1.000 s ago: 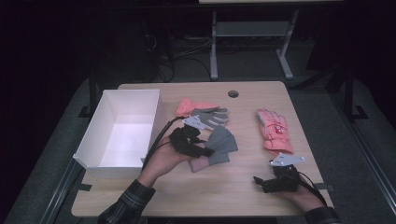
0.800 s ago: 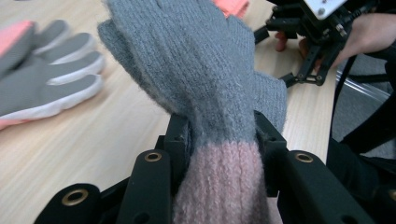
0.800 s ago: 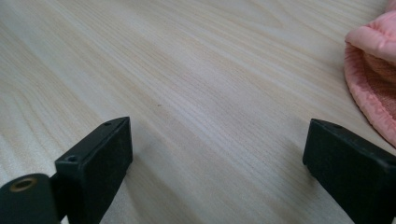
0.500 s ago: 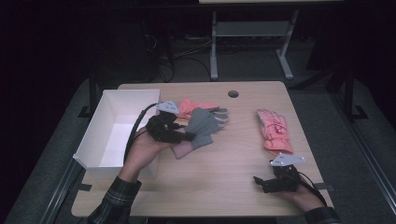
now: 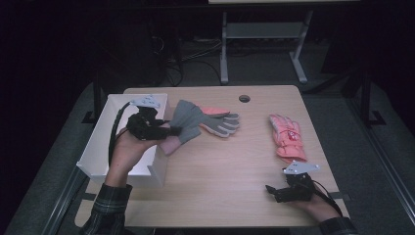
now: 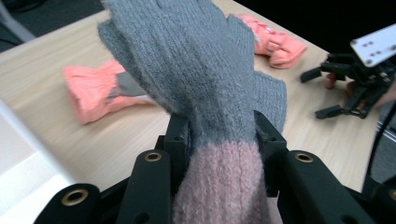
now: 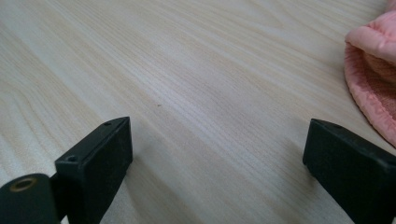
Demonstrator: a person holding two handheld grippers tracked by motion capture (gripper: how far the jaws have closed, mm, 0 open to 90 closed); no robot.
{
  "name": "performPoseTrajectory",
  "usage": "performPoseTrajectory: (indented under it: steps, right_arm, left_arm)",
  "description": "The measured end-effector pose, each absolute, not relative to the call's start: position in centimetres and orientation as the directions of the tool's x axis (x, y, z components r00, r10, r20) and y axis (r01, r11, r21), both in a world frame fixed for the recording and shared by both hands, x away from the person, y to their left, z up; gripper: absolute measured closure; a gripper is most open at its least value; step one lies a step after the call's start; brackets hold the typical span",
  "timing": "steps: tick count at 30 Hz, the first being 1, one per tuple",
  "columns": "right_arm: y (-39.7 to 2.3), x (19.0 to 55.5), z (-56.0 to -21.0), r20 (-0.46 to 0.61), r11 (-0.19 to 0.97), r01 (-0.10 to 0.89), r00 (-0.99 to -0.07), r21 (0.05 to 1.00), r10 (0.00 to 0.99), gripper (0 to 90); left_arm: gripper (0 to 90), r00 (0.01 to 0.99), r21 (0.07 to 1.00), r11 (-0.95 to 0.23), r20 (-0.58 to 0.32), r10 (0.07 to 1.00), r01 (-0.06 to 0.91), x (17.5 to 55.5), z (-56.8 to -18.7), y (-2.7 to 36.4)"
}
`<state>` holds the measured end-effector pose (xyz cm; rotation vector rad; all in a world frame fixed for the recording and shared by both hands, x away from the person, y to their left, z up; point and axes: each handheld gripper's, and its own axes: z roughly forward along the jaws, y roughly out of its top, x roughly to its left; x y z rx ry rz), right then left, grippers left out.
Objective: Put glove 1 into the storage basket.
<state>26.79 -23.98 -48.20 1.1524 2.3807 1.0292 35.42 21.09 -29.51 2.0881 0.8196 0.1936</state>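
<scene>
The left gripper [image 5: 169, 131] was clamped on a grey glove [image 5: 185, 122], held lifted beside the white box [image 5: 98, 147], likely to drop it in. The right gripper [image 5: 275, 192] rested on the table [image 5: 220, 166], jaws apart.
</scene>
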Motion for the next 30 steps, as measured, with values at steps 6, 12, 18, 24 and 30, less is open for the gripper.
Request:
performPoseTrajectory:
  steps: [6,12,18,24,30]
  right_arm:
    - [-24.0,26.8,-48.2,0.037,0.421,0.557,-0.632,0.716,0.774,7.7]
    - [-24.0,26.8,-48.2,0.036,0.421,0.557,-0.632,0.716,0.774,7.7]
    - [-24.0,26.8,-48.2,0.037,0.421,0.557,-0.632,0.716,0.774,7.7]
    - [-24.0,26.8,-48.2,0.037,0.420,0.557,-0.632,0.716,0.774,7.7]
    - [-24.0,26.8,-48.2,0.037,0.420,0.557,-0.632,0.716,0.774,7.7]
  left_arm:
    - [64.7,0.720,0.779,-0.372,-0.143,0.679,0.505,35.8,-29.3,23.7]
    - [64.7,0.661,0.780,-0.318,-0.157,0.734,0.538,36.3,-29.6,26.6]
    - [64.6,0.600,0.774,-0.274,-0.164,0.783,0.570,36.9,-30.4,28.9]
    - [64.6,0.531,0.744,-0.274,-0.126,0.838,0.609,38.0,-32.3,30.2]
    - [64.5,0.479,0.716,-0.269,-0.104,0.872,0.644,39.3,-34.8,31.1]
